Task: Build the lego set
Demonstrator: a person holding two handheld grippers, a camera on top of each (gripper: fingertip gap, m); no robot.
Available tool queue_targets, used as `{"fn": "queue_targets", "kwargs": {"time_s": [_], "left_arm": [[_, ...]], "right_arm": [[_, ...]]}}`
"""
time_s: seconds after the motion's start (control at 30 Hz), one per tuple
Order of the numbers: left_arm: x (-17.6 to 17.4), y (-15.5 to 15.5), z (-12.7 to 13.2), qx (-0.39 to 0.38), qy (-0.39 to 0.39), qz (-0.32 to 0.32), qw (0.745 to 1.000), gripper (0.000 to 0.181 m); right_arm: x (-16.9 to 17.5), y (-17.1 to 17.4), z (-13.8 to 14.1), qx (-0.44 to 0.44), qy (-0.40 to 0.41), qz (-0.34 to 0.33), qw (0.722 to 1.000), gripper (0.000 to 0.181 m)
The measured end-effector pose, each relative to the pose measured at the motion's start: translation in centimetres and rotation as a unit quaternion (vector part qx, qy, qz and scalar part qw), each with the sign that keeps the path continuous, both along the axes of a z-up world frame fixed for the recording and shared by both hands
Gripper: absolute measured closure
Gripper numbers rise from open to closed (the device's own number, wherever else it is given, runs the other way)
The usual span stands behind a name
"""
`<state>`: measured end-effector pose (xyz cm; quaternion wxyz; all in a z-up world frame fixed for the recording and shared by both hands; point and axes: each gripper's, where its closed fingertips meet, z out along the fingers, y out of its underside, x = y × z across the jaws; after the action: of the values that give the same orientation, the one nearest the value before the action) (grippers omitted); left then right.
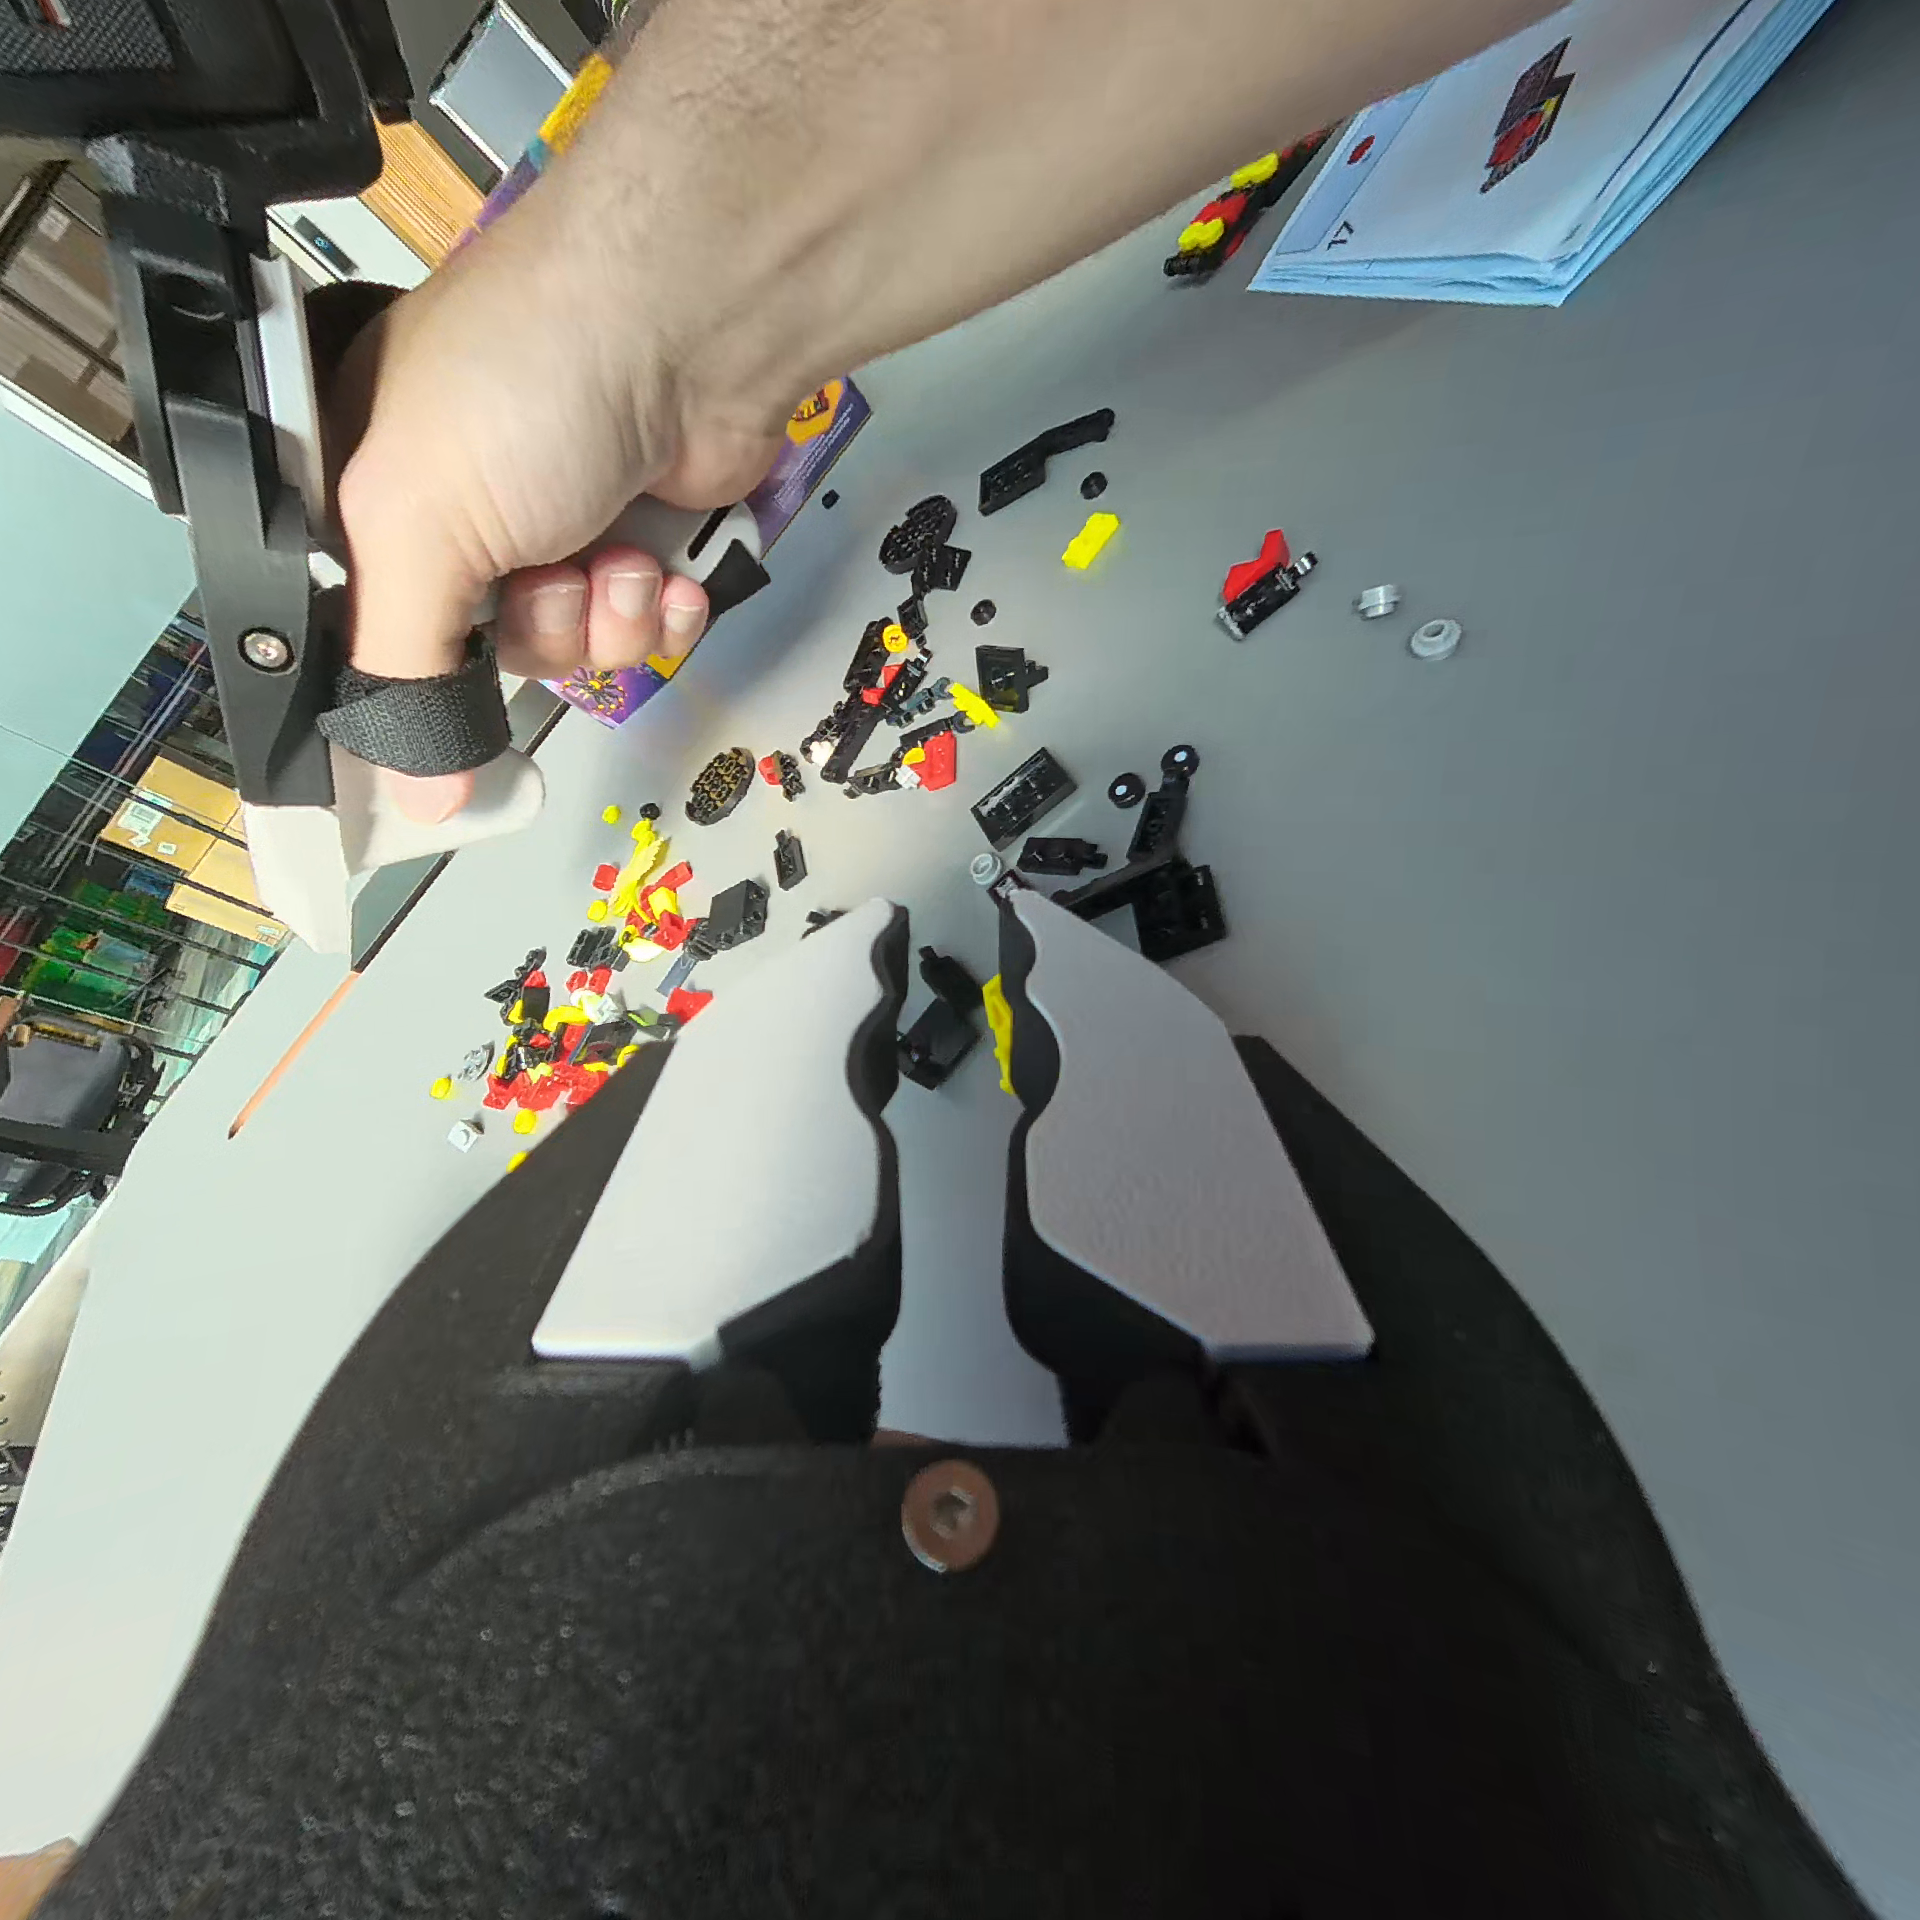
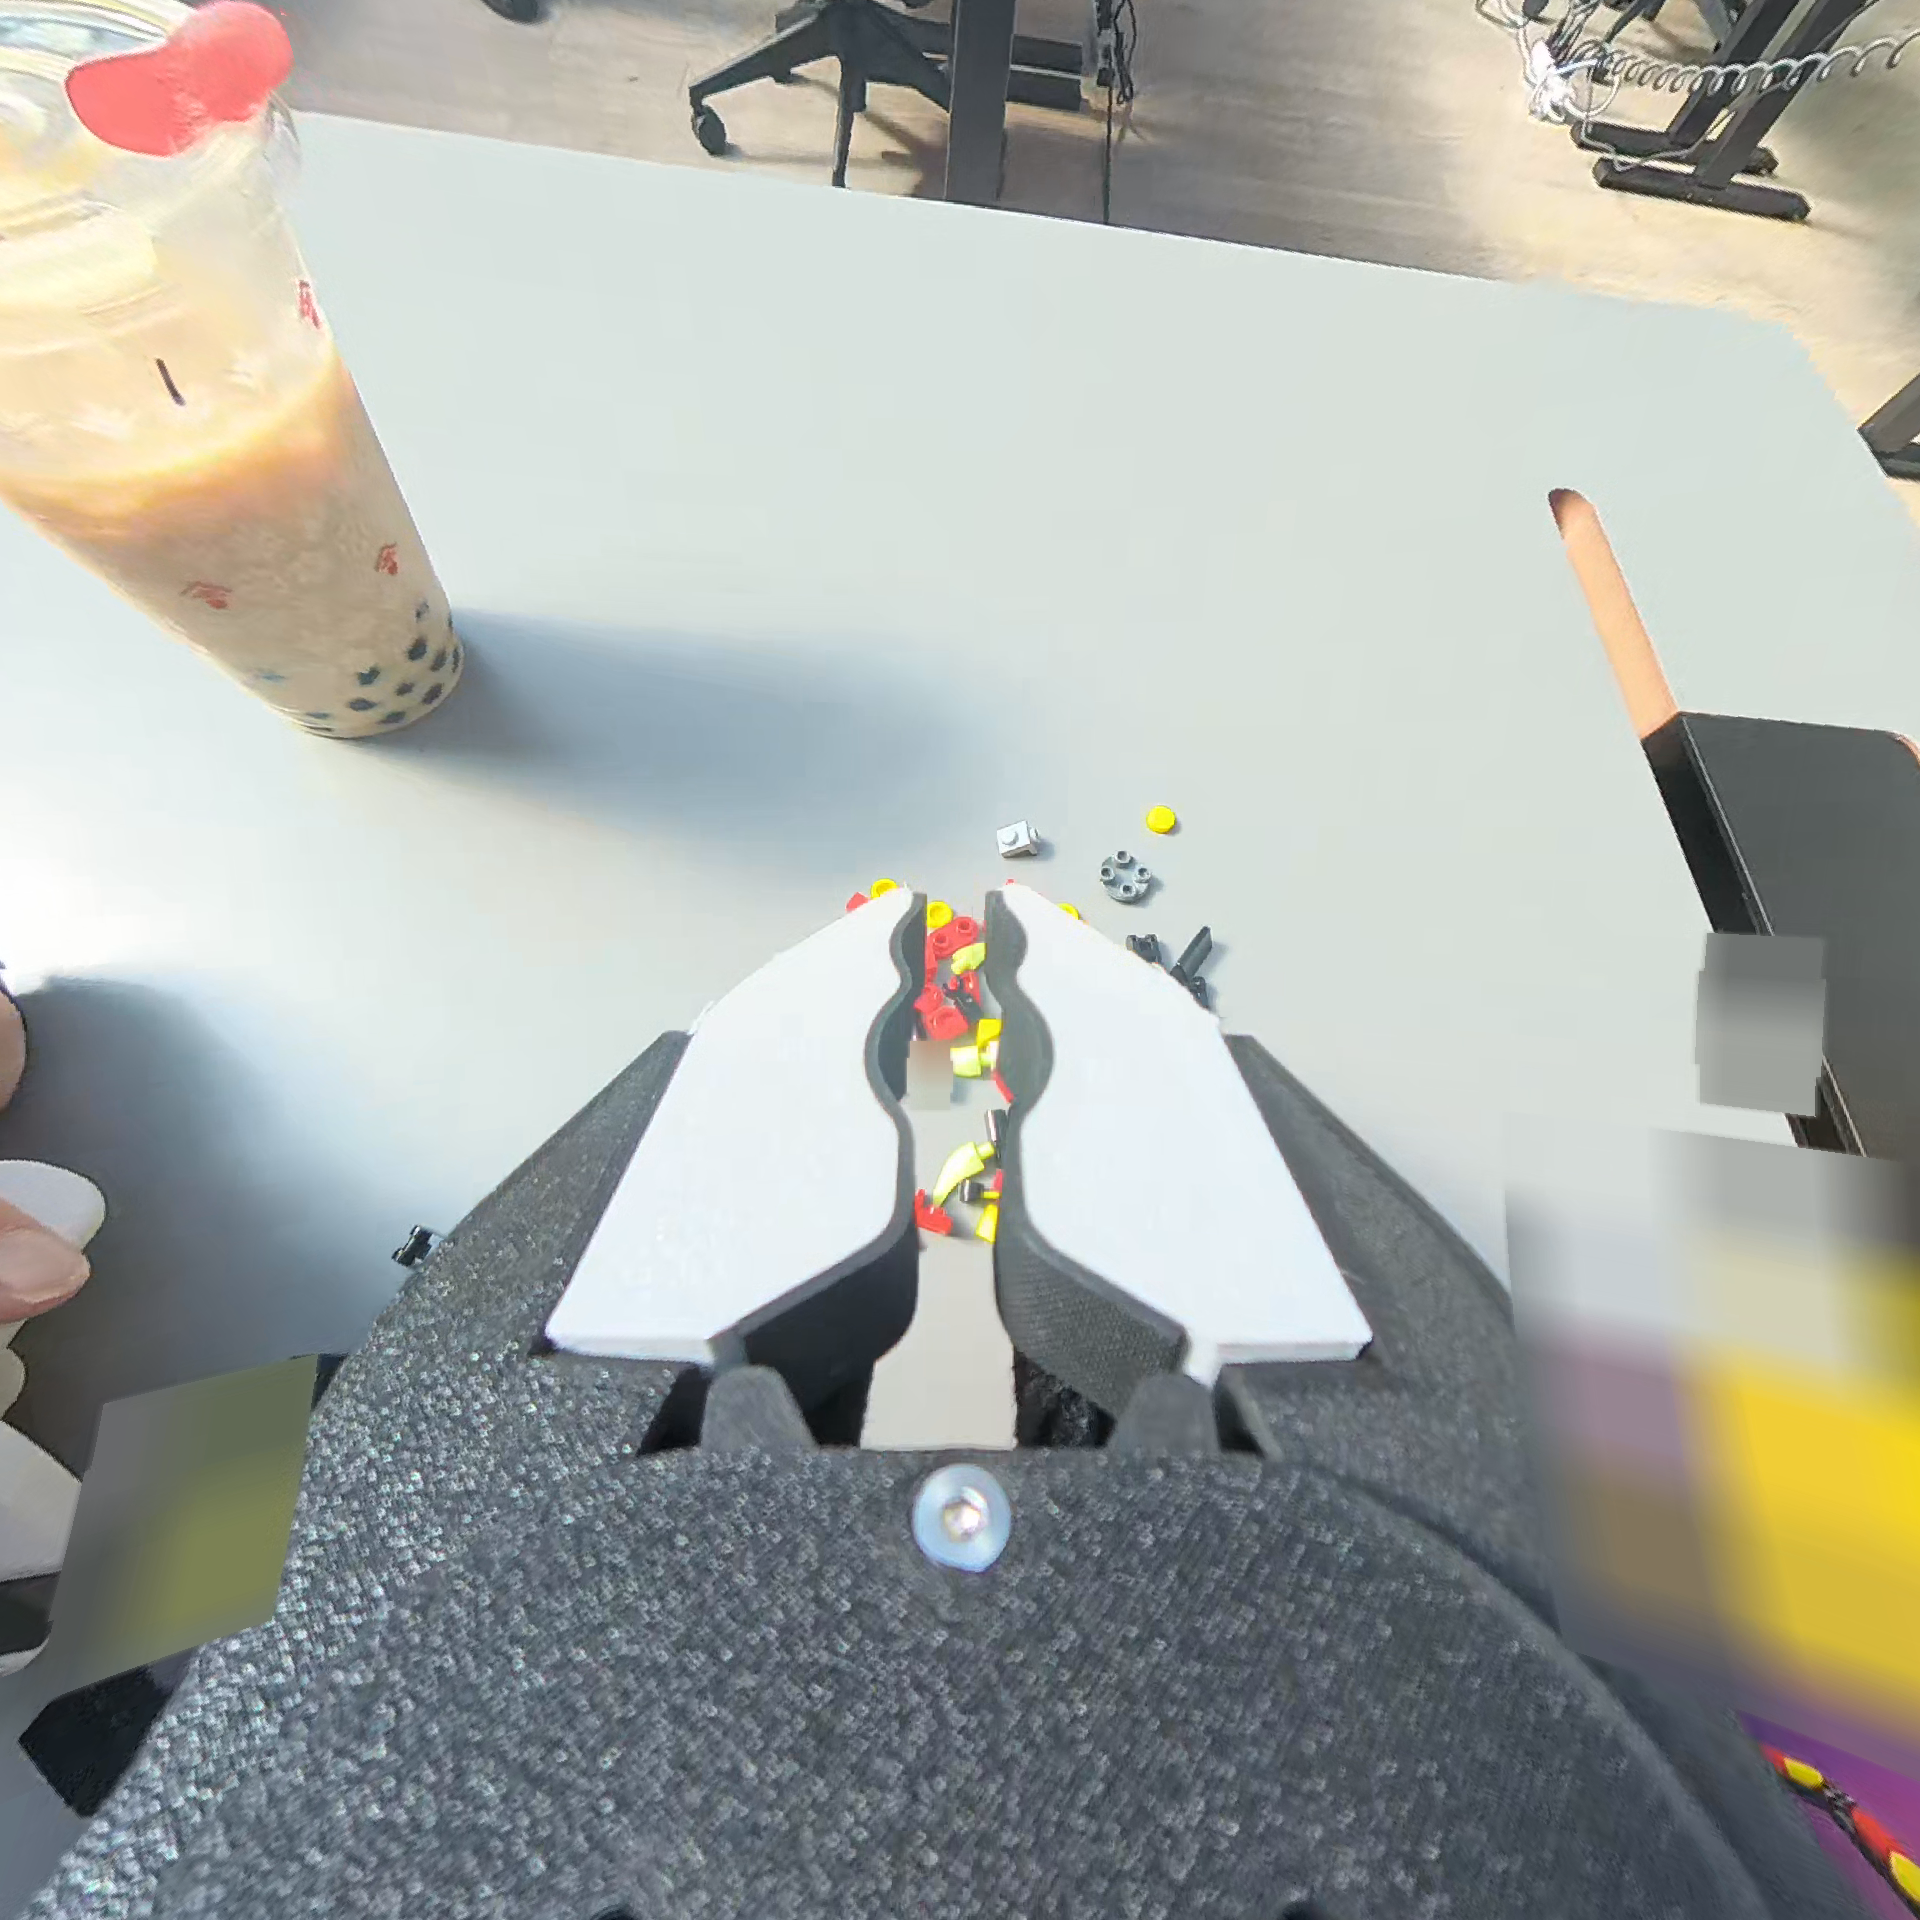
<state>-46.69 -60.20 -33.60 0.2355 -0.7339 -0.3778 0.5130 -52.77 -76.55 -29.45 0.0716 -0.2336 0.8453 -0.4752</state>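
Surface: we saw a pale grey table in an office, chair legs behind | Around: milk tea cup, instruction booklet | Lego pieces lay scattered on the table | Left gripper: jaws narrowly apart above black pieces, empty | Right gripper: narrow gap over small red and yellow pieces, holding nothing.

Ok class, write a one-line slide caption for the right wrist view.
Open right gripper poised over small red and yellow bricks on a grey table, drink cup nearby.
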Motion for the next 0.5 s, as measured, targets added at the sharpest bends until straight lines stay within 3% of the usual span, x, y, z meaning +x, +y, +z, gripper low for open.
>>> {"fn": "queue_targets", "kwargs": {"time_s": [0.03, 0.23, 0.4, 0.5], "left_arm": [[0.0, 0.0, 0.0, 0.009, -0.001, 0.000, 1.000, 0.164], [0.1, -0.1, 0.4, 0.014, 0.010, 0.002, 1.000, 0.158], [0.2, 0.5, 0.4, -0.001, 0.016, -0.016, 1.000, 0.163], [0.3, 0.5, 0.3, 0.005, 0.009, -0.017, 1.000, 0.165]], "right_arm": [[-0.1, -0.2, 0.1, -0.002, -0.003, -0.002, 1.000, 0.170], [-0.9, -1.2, 0.3, 0.010, -0.011, -0.013, 1.000, 0.160], [-2.0, -2.7, 1.1, 0.011, 0.040, -0.002, 0.999, 0.181], [-2.6, -3.4, 0.6, 0.029, 0.110, 0.036, 0.993, 0.181]]}}
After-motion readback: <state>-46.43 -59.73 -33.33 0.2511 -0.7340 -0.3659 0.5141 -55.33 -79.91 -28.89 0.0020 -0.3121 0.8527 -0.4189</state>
